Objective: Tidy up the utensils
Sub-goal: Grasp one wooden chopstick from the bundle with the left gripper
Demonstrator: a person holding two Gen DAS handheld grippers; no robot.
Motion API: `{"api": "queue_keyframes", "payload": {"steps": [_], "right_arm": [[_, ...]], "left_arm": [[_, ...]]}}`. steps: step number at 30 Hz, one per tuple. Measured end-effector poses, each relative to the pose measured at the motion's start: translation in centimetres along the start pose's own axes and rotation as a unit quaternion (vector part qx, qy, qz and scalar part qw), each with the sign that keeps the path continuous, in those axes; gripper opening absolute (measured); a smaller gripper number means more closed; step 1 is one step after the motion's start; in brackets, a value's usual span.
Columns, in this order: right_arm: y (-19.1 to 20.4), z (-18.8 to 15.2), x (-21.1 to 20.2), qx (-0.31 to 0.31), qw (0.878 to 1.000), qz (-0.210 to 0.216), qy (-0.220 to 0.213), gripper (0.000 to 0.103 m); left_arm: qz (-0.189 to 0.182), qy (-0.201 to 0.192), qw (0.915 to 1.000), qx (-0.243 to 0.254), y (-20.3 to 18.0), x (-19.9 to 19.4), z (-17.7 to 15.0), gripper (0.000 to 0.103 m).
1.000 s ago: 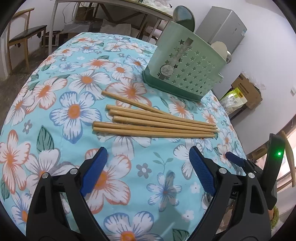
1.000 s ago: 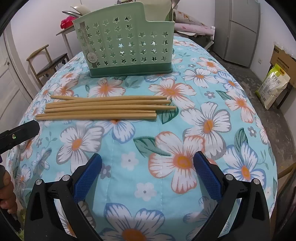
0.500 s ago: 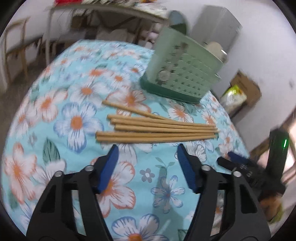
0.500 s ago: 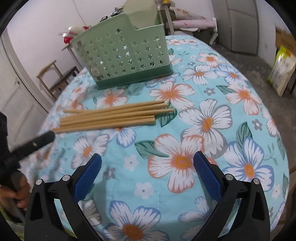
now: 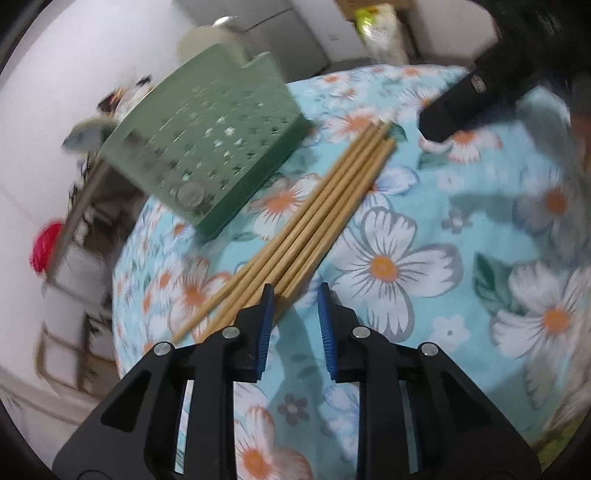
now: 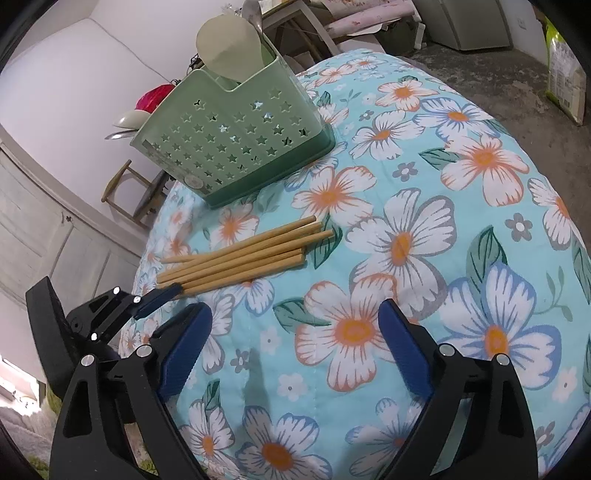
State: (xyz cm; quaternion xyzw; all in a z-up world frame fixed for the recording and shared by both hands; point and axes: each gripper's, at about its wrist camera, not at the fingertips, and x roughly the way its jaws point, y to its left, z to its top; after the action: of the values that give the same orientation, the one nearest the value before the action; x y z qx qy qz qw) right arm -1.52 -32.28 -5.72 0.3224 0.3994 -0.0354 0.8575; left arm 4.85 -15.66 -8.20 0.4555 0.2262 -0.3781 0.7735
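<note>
Several wooden chopsticks (image 5: 332,206) (image 6: 251,254) lie side by side on the floral cloth, in front of a green star-punched utensil holder (image 5: 207,129) (image 6: 236,147) that has a pale ladle (image 6: 229,40) in it. My left gripper (image 5: 294,295) (image 6: 162,297) is at the near ends of the chopsticks. Its jaws are closing, and one chopstick end lies in the narrow gap, with the pads apart from it. My right gripper (image 6: 291,317) hovers over the cloth short of the bundle. Its wide jaws are closing slightly with nothing between them.
The table's floral cloth (image 6: 406,240) falls away at a rounded edge on all sides. A wooden chair (image 6: 125,188) stands past the left edge. A grey cabinet (image 6: 476,22) and a bag (image 6: 565,66) are on the floor at the far right.
My left gripper has rolled and moved in to the chopsticks' near ends, and its jaws have narrowed a lot. The right gripper has tilted and shifted a little, with its jaws slightly narrower.
</note>
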Motion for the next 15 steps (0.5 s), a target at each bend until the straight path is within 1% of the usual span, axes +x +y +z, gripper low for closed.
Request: {"api": "queue_keyframes", "payload": {"steps": [1,4,8,10,13,15], "right_arm": [[0.0,0.0,0.1,0.000,1.000,-0.001,0.000,0.088],[-0.1,0.0,0.1,-0.001,1.000,-0.005,-0.001,0.086],[-0.2,0.1,0.1,0.000,1.000,-0.006,-0.001,0.084],[-0.3,0.1,0.1,0.001,1.000,-0.006,-0.001,0.083],[-0.3,0.1,0.1,0.001,1.000,-0.007,-0.002,0.083],[-0.3,0.1,0.1,0.000,1.000,-0.008,-0.002,0.083]], "left_arm": [[0.003,-0.002,0.9999,0.012,-0.1,0.2,0.1,0.021],[0.006,-0.009,0.9993,0.036,-0.4,0.5,0.5,0.013],[0.021,-0.019,0.9960,0.085,-1.5,0.2,0.6,0.010],[0.022,-0.022,0.9941,0.104,-2.1,-0.1,0.4,0.008],[0.009,-0.022,0.9929,0.117,-2.4,-0.7,0.3,0.007],[-0.026,-0.018,0.9946,0.099,-2.0,-1.4,0.4,0.007]]}}
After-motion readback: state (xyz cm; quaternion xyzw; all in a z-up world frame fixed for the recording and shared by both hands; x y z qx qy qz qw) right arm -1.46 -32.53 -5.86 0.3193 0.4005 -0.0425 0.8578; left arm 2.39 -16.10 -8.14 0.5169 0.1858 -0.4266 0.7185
